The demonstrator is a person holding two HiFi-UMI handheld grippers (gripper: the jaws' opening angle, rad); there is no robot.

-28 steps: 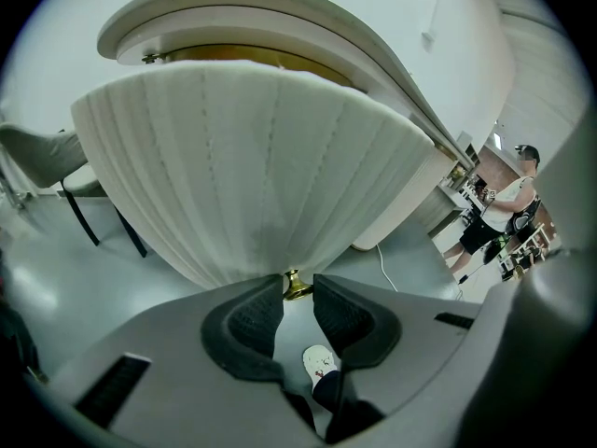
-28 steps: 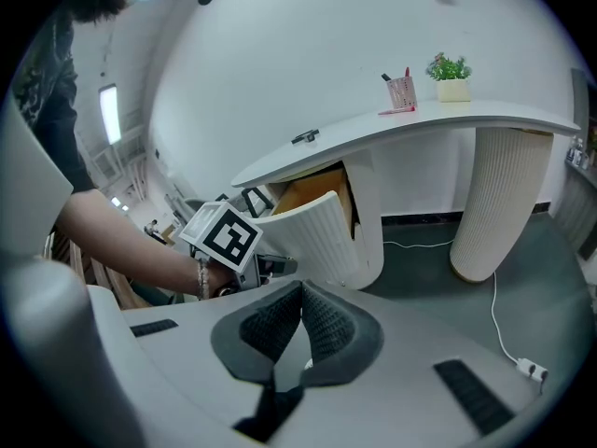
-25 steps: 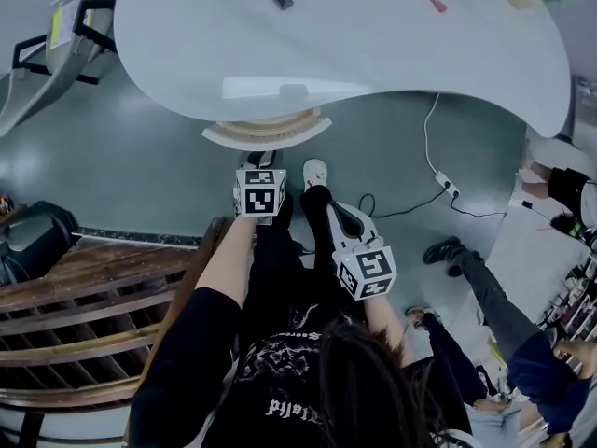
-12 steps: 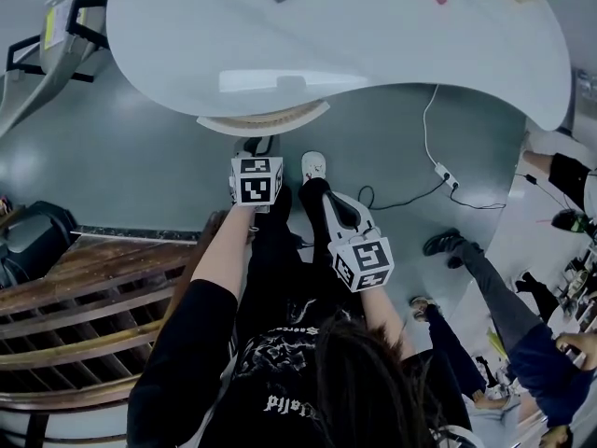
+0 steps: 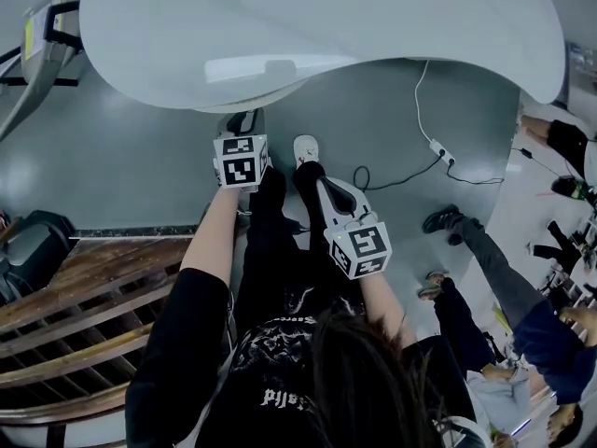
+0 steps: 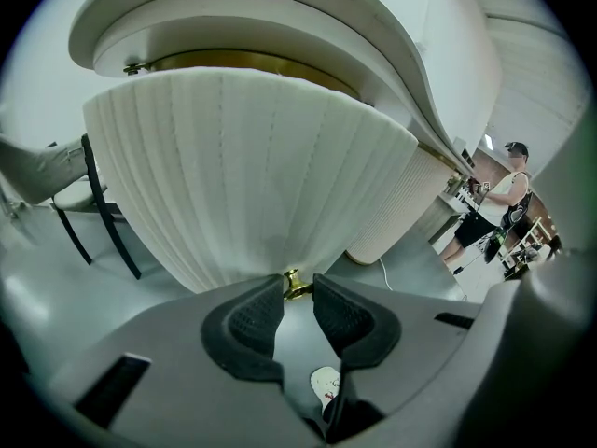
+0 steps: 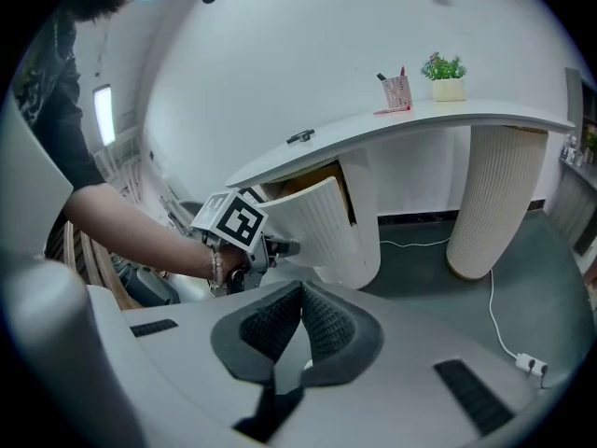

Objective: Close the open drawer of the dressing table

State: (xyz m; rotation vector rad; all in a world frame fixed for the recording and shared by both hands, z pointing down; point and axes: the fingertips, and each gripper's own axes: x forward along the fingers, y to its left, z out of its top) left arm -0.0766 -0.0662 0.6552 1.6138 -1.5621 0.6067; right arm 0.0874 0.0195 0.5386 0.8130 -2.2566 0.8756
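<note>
— What do we see nearest us?
— Our right claw [image 7: 301, 286], pressed together on nothing, held low above the grey floor [image 5: 159, 166].

— And just ahead?
— Our left claw [image 6: 298, 280] pinches the small brass knob [image 6: 295, 284] between its tips. The knob sits at the foot of the drawer [image 6: 252, 175], whose ribbed white front bows toward us.

— Where does the drawer stand?
— Under the white dressing table [image 5: 326, 17], ajar. In our right gripper view, one edge stands out from the frame with a dark gap behind it.

— And beyond?
— At the surface's far end we see a pink cup [image 7: 396, 91] and a small potted plant [image 7: 446, 75], near the wall.
</note>
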